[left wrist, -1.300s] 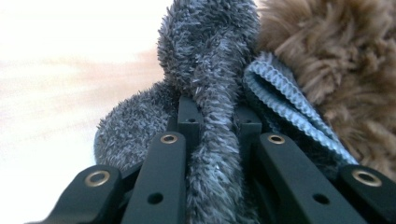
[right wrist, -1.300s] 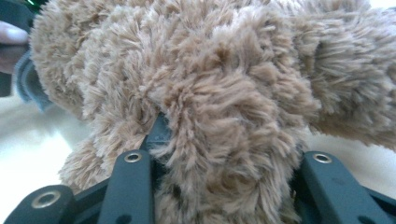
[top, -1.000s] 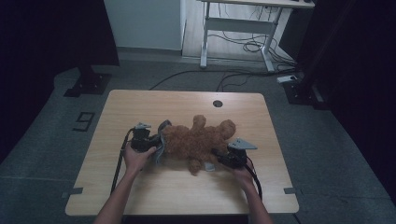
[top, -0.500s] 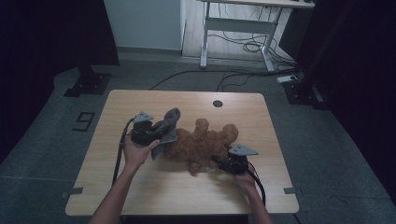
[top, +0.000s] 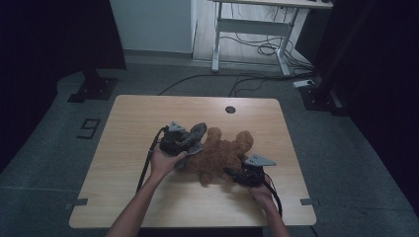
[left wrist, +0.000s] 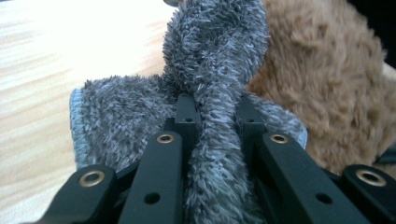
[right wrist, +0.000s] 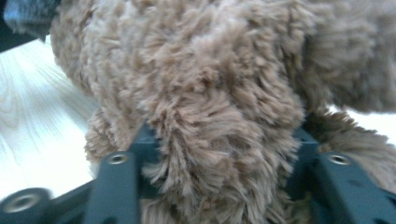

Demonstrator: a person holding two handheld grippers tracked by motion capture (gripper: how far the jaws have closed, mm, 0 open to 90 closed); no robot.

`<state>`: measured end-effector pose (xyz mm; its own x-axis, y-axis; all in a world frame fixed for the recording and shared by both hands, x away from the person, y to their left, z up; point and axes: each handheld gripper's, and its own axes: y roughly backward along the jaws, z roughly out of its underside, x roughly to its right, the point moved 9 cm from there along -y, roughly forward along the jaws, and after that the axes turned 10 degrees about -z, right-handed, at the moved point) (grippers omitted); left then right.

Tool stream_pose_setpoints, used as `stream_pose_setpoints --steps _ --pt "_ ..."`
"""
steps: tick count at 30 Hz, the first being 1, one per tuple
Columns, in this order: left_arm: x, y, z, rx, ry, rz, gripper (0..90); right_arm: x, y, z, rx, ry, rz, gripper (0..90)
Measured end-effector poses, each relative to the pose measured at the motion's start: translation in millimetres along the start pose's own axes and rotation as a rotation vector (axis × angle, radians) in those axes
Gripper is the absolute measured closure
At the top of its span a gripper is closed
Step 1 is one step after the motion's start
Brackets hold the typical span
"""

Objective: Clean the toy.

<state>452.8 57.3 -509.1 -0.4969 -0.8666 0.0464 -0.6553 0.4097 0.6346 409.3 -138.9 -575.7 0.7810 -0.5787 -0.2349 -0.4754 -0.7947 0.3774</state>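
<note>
Clamping a twisted fold of grey fuzzy cloth (left wrist: 215,93) between its two black jaws, the left gripper (left wrist: 215,140) holds that cloth bunched and standing up in front of it; in the left gripper view the pile fills the whole gap between the jaws, and a flatter, hemmed part of the same cloth spreads out to the side just above the wood. In the high view the left gripper (top: 184,140) sits in the person's left hand (top: 165,163), with the grey cloth (top: 196,134) lifted at its far end and touching the brown plush toy (top: 222,155) beside it. A black cable trails from this gripper back toward the near edge of the tabletop (top: 148,113).

The right gripper (right wrist: 215,154) is closed on a thick lobe of the brown plush toy (right wrist: 201,84), whose long fur bulges out between and over the jaws; which limb of the toy this is cannot be told from so close. In the high view the right gripper (top: 236,174), with its grey three-cornered plate on top, lies at the near right side of the toy, held by the right hand (top: 259,192).

The toy lies sprawled on the middle of the tabletop, somewhat toward the near edge, between the two grippers. A small round hole (top: 230,109) sits in the wood near the far edge, well apart from the toy.
</note>
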Motion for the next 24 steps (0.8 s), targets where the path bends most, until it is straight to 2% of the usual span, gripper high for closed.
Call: stream_pose_setpoints --steps 3,6,9,13,15,21,23,24 --pt "0.4 6.0 8.9 0.017 0.019 0.024 76.6 -2.7 4.9 -0.3 0.001 -0.040 -0.013 31.1" --pt "1.6 11.5 15.7 0.037 0.035 0.047 76.7 -5.8 12.5 -3.1 0.010 -0.069 -0.038 25.8" --pt "5.6 14.9 20.6 0.049 0.027 0.054 76.8 -4.8 18.4 -7.9 0.027 -0.086 -0.047 22.8" --pt "10.5 21.3 27.8 0.063 0.013 0.060 76.8 -4.4 14.2 -9.0 0.025 -0.112 -0.069 20.9" --pt "10.8 24.0 31.3 0.071 0.016 0.063 76.7 -7.0 8.1 -5.1 0.003 -0.107 -0.078 24.3" --pt "6.9 35.3 40.9 0.098 0.016 0.061 76.7 -9.1 7.0 7.6 -0.055 -0.076 -0.081 47.1" --pt "2.7 40.2 43.2 0.101 0.017 0.052 76.6 -9.4 7.1 11.4 -0.068 -0.067 -0.087 50.3" --pt "-1.6 43.6 44.5 0.101 0.015 0.034 76.5 -9.4 7.2 11.6 -0.069 -0.066 -0.088 51.0"
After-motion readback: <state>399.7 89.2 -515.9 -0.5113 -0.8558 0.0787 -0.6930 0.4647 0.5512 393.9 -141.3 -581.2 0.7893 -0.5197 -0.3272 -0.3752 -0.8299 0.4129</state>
